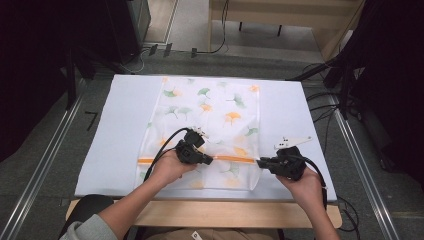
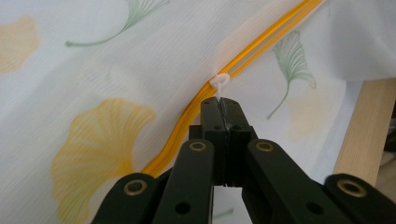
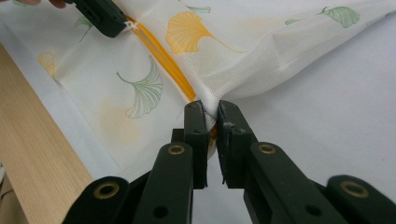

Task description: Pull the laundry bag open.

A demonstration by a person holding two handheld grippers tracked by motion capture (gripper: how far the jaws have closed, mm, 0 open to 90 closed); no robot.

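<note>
high view, item one: a white mesh bag (image 1: 210, 117) printed with green and orange ginkgo leaves, lying flat on the white table (image 1: 122, 130), its orange zipper (image 1: 235, 158) running across the end nearest us. we can't make out anything inside it; through the mesh we see just the pale surface beneath. we find no brand, label or readable writing on the bag or the table.

item two: the left gripper (image 1: 207, 160), held in the person's left hand (image 1: 167, 170), sits partway along the zipper line. in the left gripper view its jaws are pressed together on the white zipper pull (image 2: 219, 84), whose small loop stands just above the tips — the orange zipper (image 2: 261, 44) runs on past it, up and to the right.

item three: the right gripper (image 1: 260, 162), held in the right hand (image 1: 302, 187), is at the bag's right-hand edge. in the right gripper view its jaws pinch a bunched fold of the mesh bag (image 3: 243, 65) right where the orange zipper (image 3: 175, 77) ends, lifting that corner off the table (image 3: 336, 126) — the left gripper (image 3: 123, 27) shows farther along the same zipper.

a pale wooden edge (image 1: 220, 212) runs under the table's near side.
</note>
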